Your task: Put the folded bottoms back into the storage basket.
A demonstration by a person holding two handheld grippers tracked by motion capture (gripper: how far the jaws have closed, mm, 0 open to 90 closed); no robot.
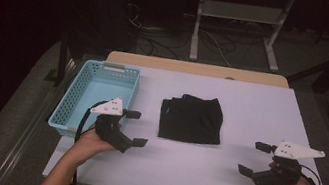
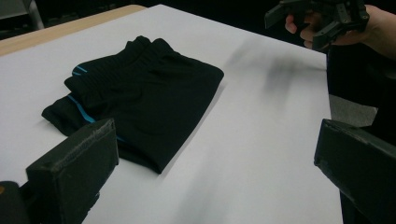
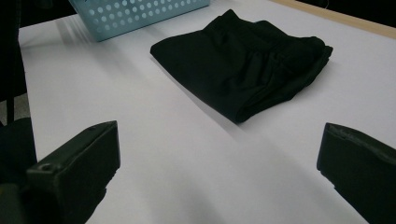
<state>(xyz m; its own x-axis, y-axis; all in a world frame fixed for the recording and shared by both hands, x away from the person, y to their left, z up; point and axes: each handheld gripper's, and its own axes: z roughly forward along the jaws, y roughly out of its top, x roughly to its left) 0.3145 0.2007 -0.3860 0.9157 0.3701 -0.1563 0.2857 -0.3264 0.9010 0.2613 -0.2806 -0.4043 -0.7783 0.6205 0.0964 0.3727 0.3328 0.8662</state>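
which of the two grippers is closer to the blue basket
The left gripper, held right beside the blue basket. The right gripper is across the table, beyond the folded black garment.

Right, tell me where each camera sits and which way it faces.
High view: above the person's side, looking forward and down on the white table; shows forearms, left gripper, right gripper.
Left gripper view: along its open jaws toward the right gripper.
Right gripper view: along its open jaws toward the light-blue perforated plastic basket.
All share the folded black garment.
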